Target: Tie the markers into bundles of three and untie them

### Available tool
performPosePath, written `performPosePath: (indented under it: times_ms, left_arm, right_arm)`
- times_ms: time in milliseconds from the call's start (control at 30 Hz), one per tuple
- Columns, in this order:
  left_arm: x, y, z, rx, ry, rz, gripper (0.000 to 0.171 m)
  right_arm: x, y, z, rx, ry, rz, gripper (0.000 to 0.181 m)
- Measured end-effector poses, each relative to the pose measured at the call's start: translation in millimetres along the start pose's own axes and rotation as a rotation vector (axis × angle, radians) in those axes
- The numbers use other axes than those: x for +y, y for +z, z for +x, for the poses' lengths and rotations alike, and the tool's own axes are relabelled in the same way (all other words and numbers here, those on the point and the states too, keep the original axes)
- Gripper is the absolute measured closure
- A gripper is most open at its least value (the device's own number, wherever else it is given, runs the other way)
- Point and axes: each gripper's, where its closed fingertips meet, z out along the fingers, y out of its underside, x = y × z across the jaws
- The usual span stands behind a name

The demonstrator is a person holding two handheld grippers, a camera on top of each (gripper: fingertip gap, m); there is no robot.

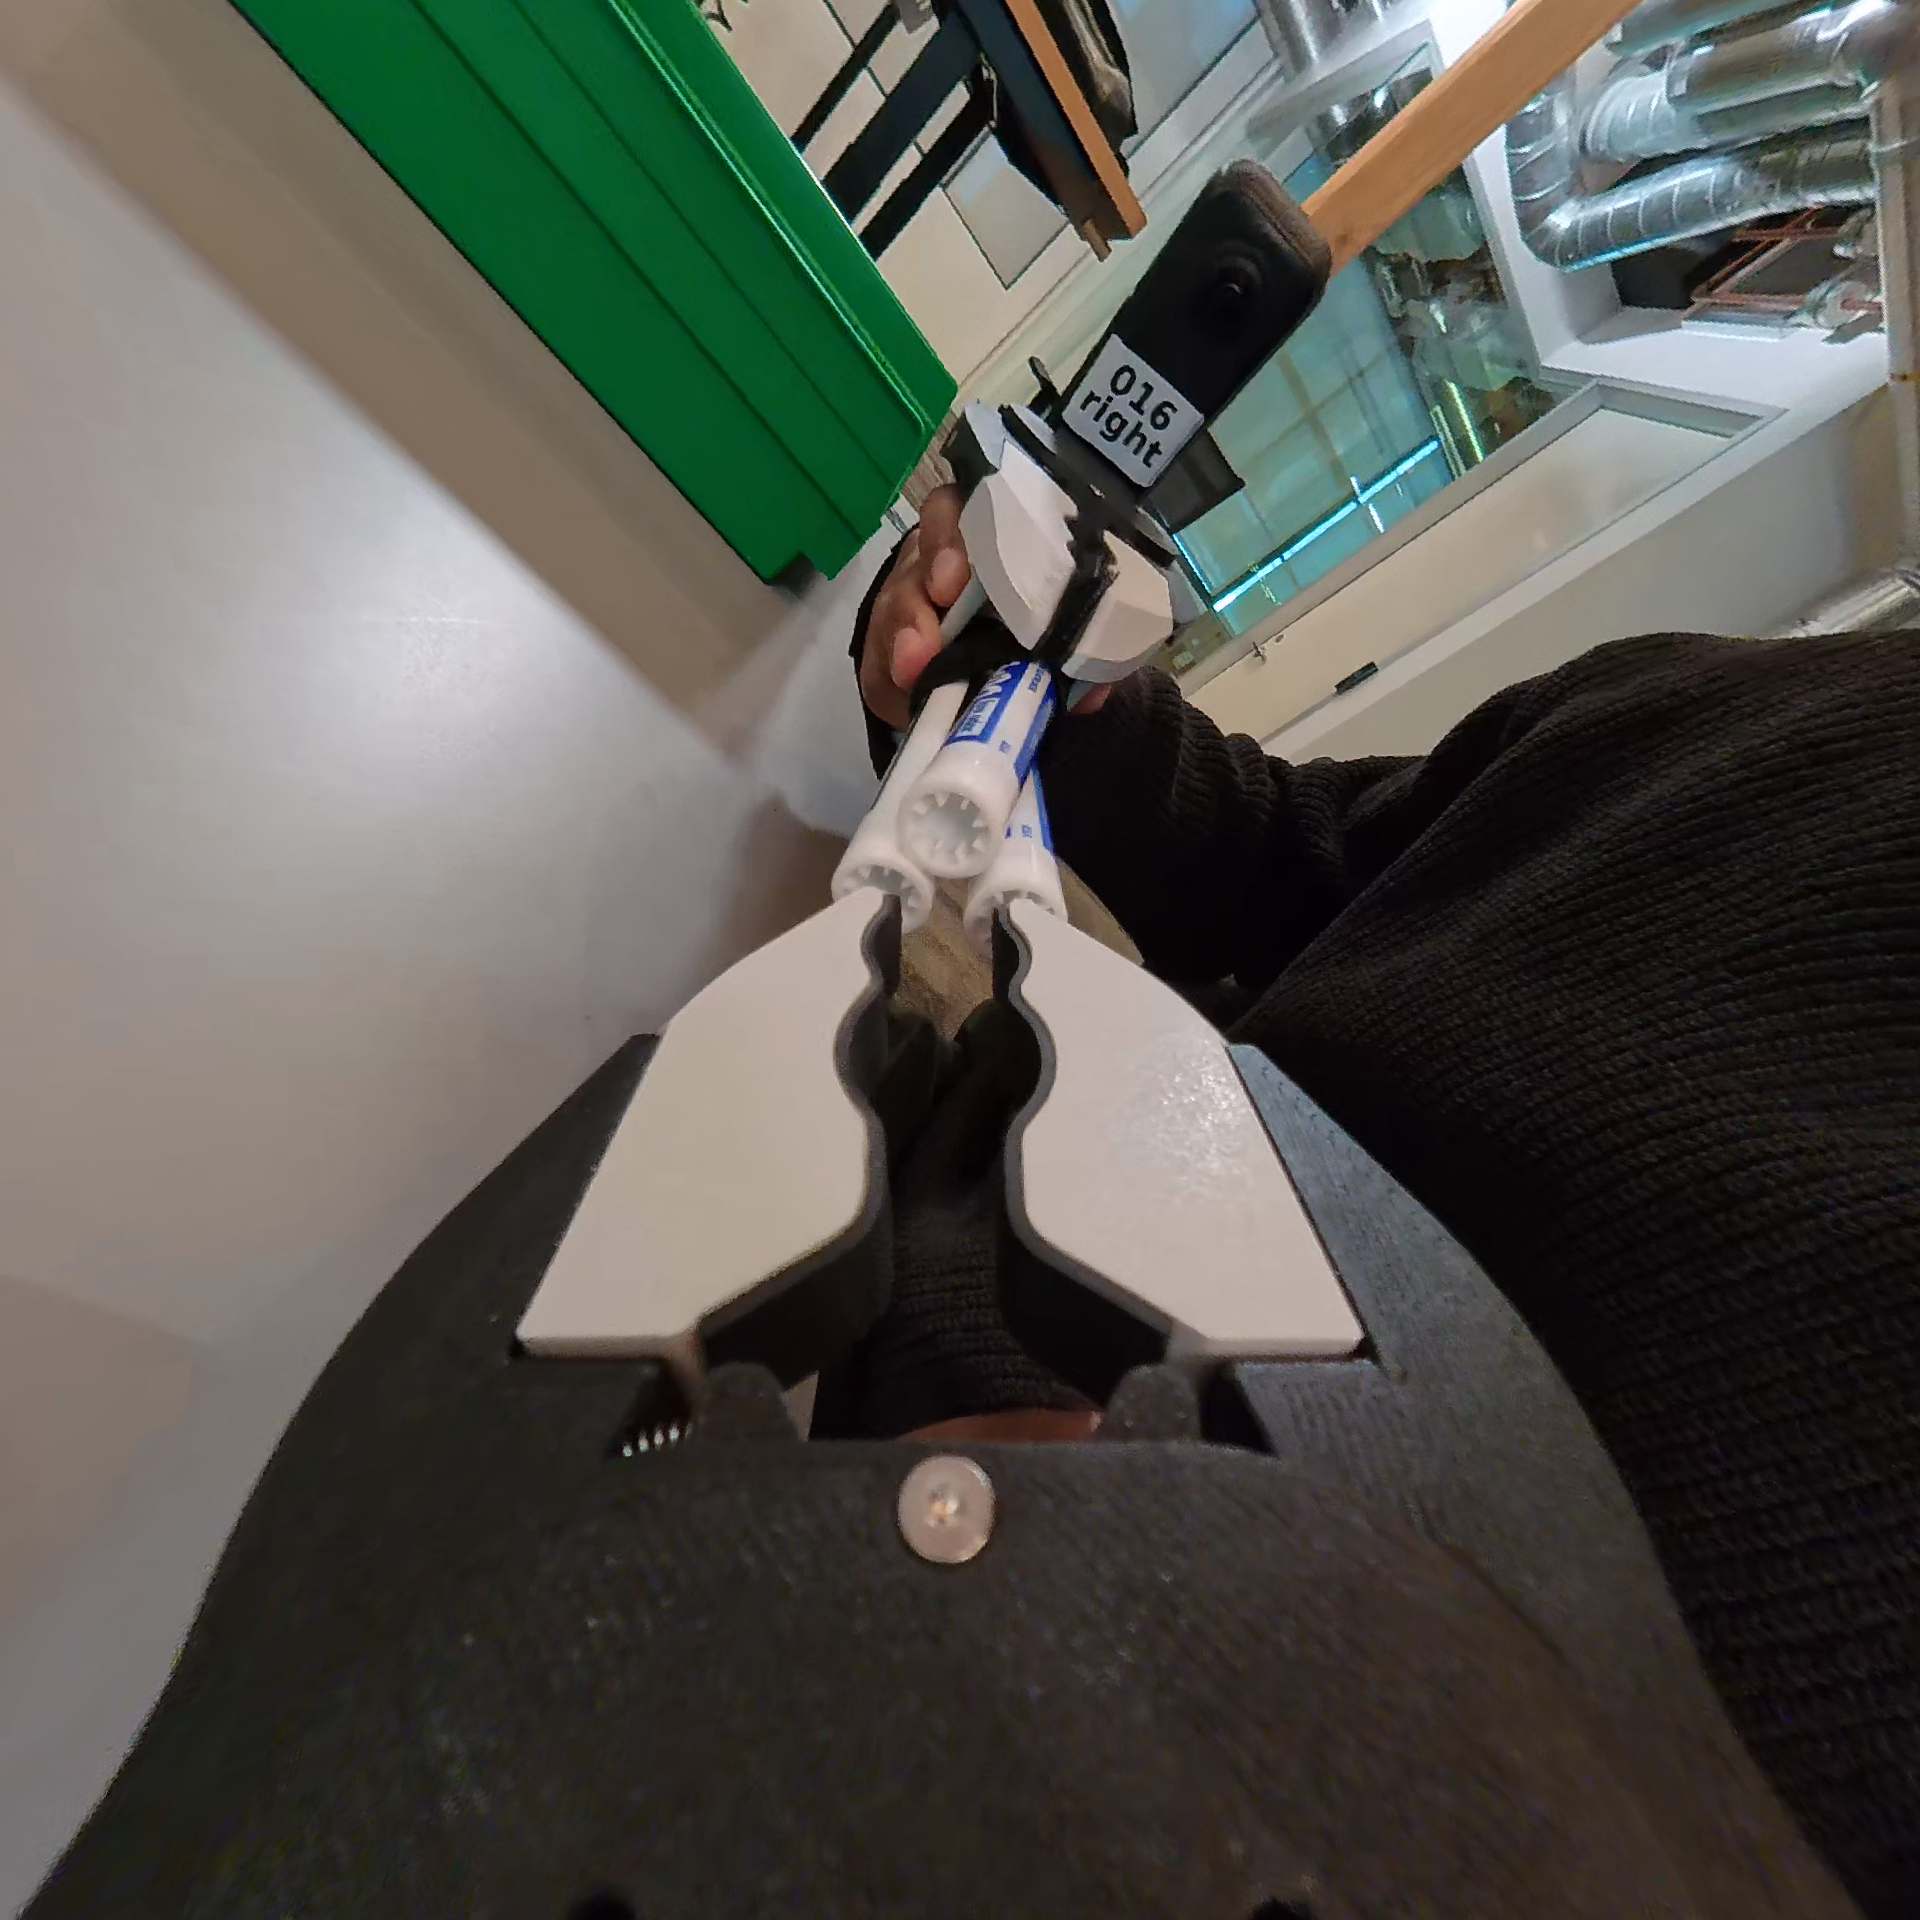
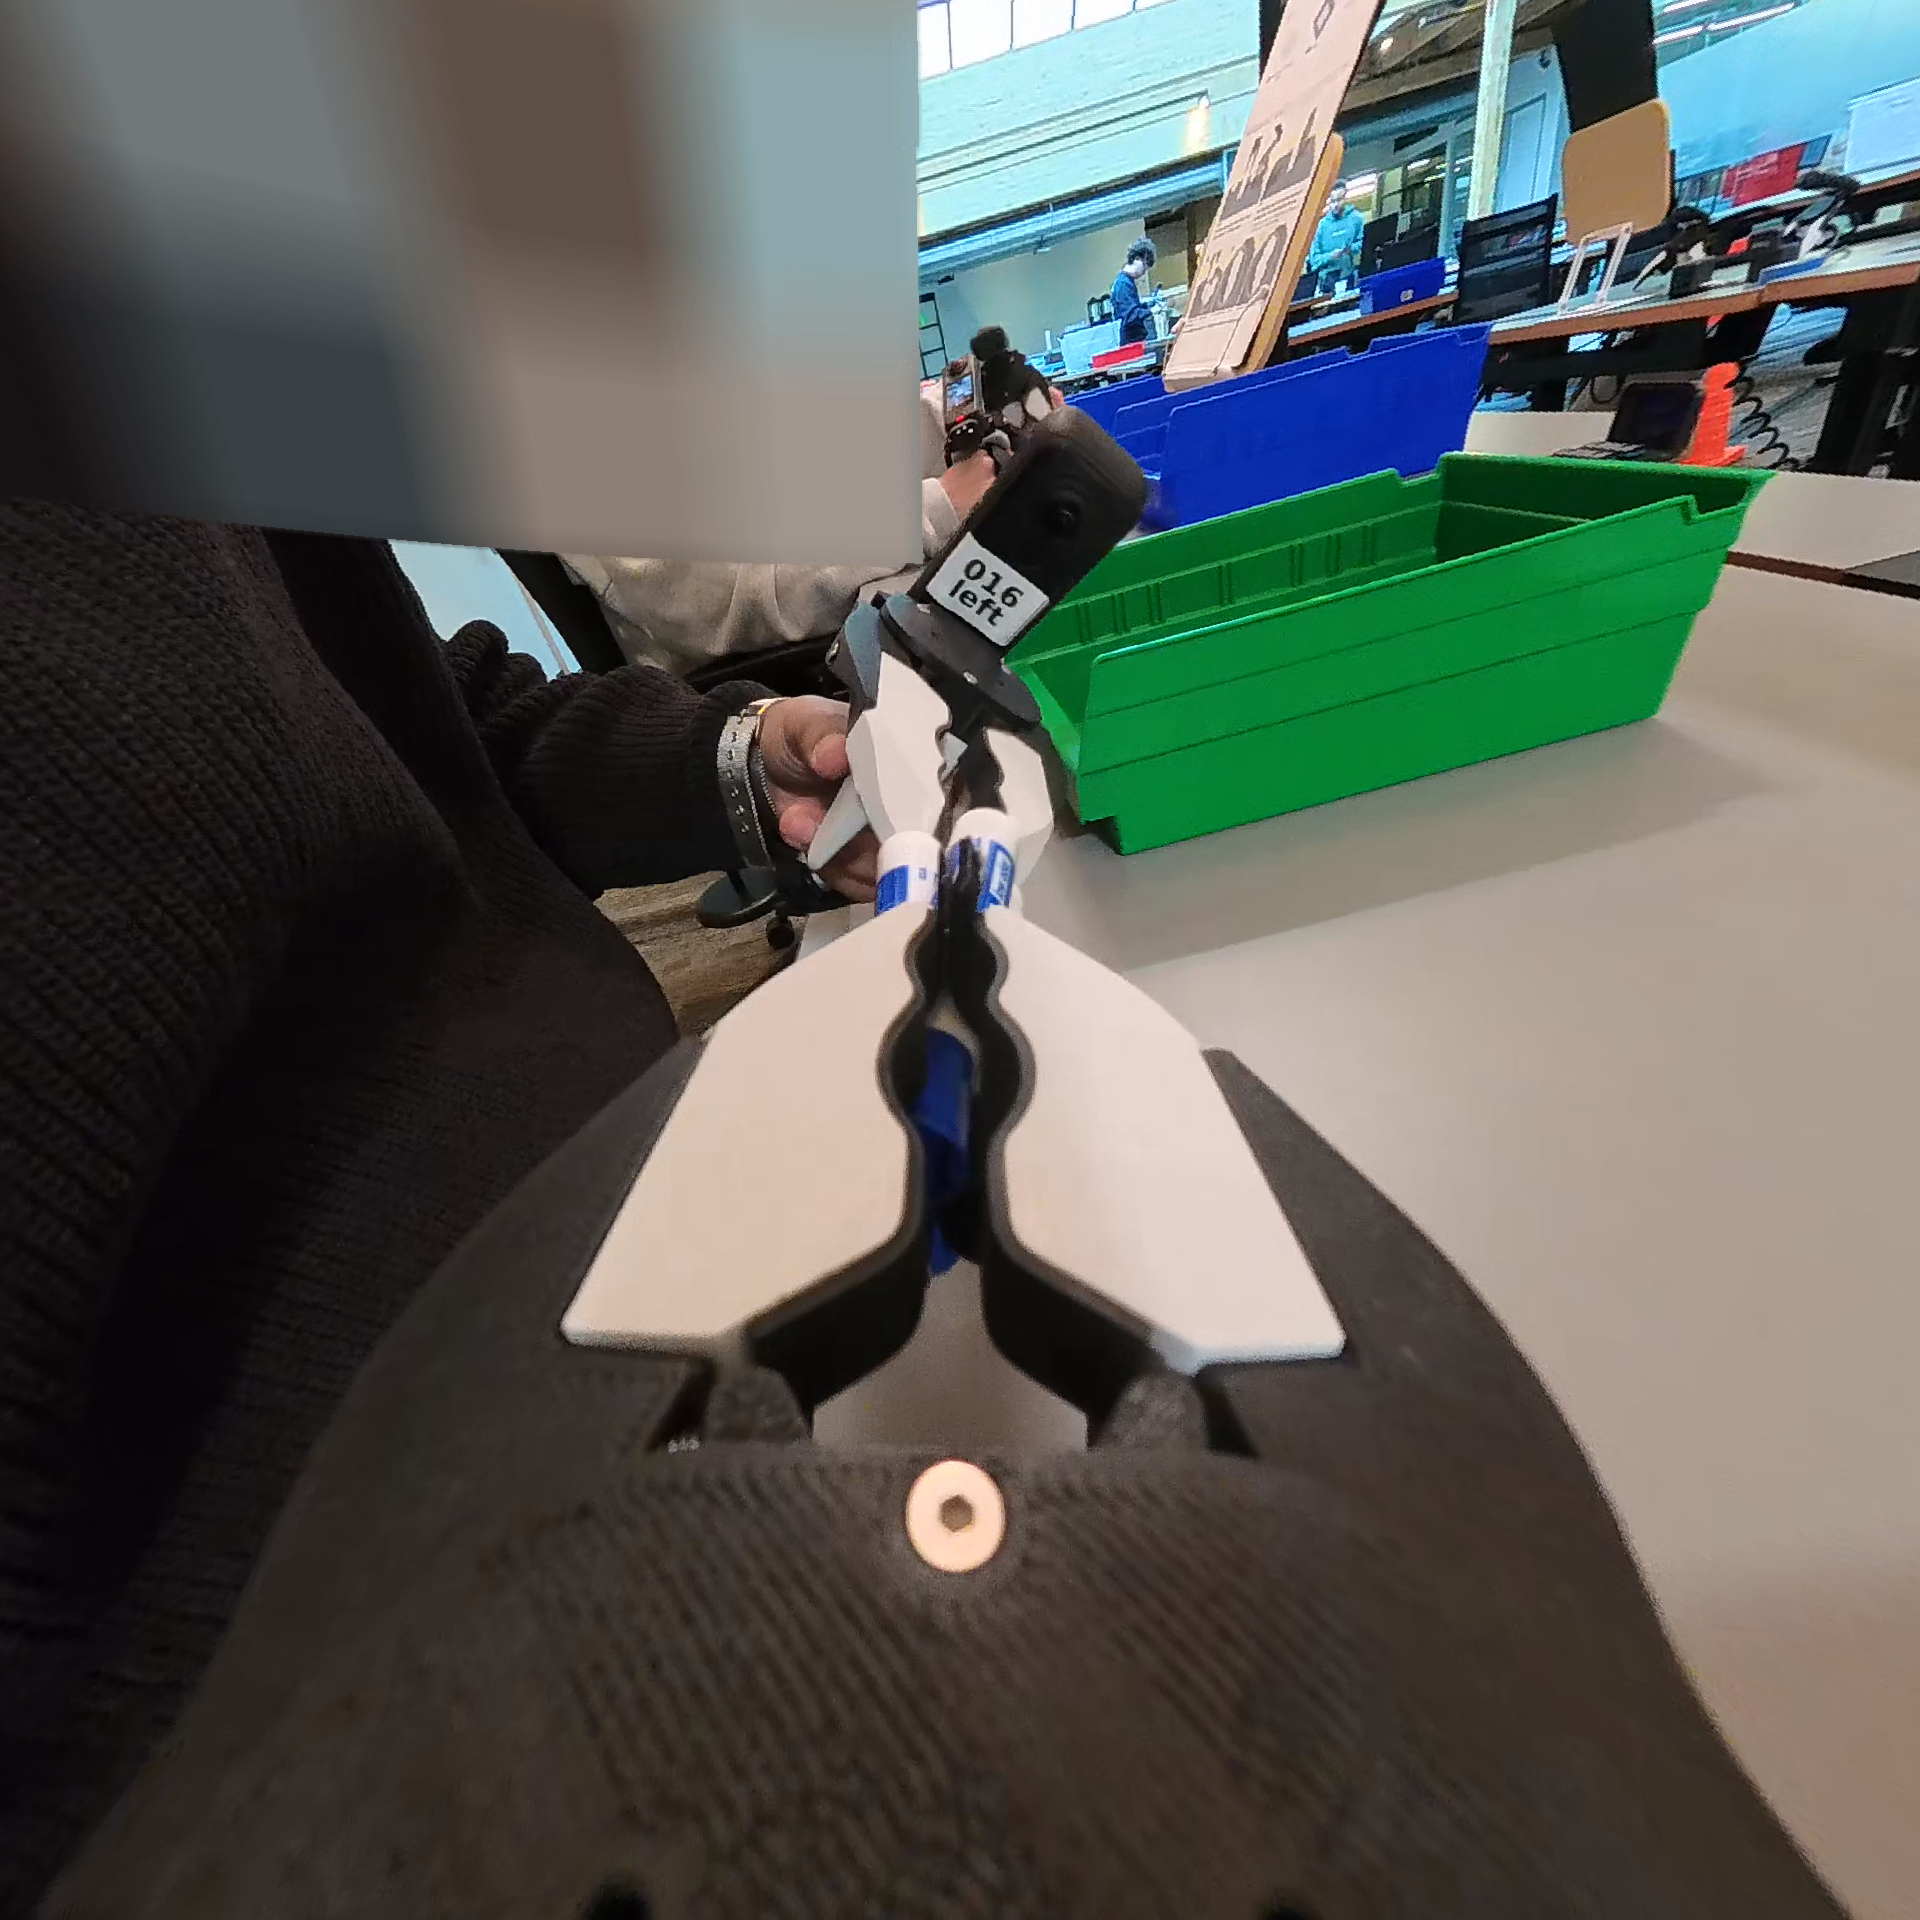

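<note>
The right gripper [image 2: 956, 920] has its fingers pressed almost together on a bundle of three white marker pens with blue labels [image 1: 956, 810]. The blue ends of the pens show in the slot between those fingers in the right wrist view, and their white ribbed ends stick out toward the other tool. The bundle is held in the air in front of the person's black knitted sweater [image 1: 1558, 1039], near the edge of the pale grey surface [image 2: 1558, 1143] and not resting on it.

The left gripper [image 1: 940, 914] meets the pens end-on. Its fingers are spread by a narrow gap, with nothing seen between them. The pen ends lie right at the fingertips, perhaps touching, though the angle is too poor to tell.

Well apart from both tools, a long green plastic bin [image 2: 1351, 665] stands on the surface, open-topped and, as far as it shows, with nothing in it. A blue plastic bin [image 2: 1299, 426] sits just behind it, with a tan board [image 2: 1257, 208] leaning over that. Nothing lies between the pens and the green bin.
</note>
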Motion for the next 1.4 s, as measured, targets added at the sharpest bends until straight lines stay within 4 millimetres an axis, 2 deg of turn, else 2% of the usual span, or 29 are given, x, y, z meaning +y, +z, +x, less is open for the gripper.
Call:
performPosePath:
  times_ms: [367,467,600,700,800,867,1000,1233,1400]
  left_arm:
    - [-1,0,0,-0.01,0.014,0.005,0.157]
    - [-4,-3,-5,-0.035,0.011,0.022,0.154]
    - [-15,-10,-3,-0.022,0.016,0.092,0.139]
    - [-19,-11,0,-0.048,0.096,0.111,0.129]
    - [-8,-2,0,-0.103,0.19,0.04,0.119]
    - [2,5,-3,-0.144,0.24,-0.025,0.117]
    - [6,9,-7,-0.233,0.374,-0.06,0.116]
    - [-3,6,-10,-0.319,0.464,-0.017,0.115]
    - [-10,3,-10,-0.336,0.464,0.03,0.112]
  right_arm:
    - [0,1,1,0.01,0.002,-0.003,0.176]
    - [2,1,7,0.046,-0.001,-0.016,0.176]
    - [5,-2,16,0.093,0.002,-0.031,0.176]
    - [10,-1,18,0.11,-0.011,-0.065,0.176]
    - [15,4,14,0.096,-0.021,-0.088,0.176]
    - [17,7,11,0.084,-0.027,-0.1,0.176]
    - [19,7,12,0.094,-0.037,-0.118,0.176]
    - [16,8,14,0.115,-0.042,-0.107,0.176]
    - [26,11,17,0.142,-0.048,-0.165,0.176]
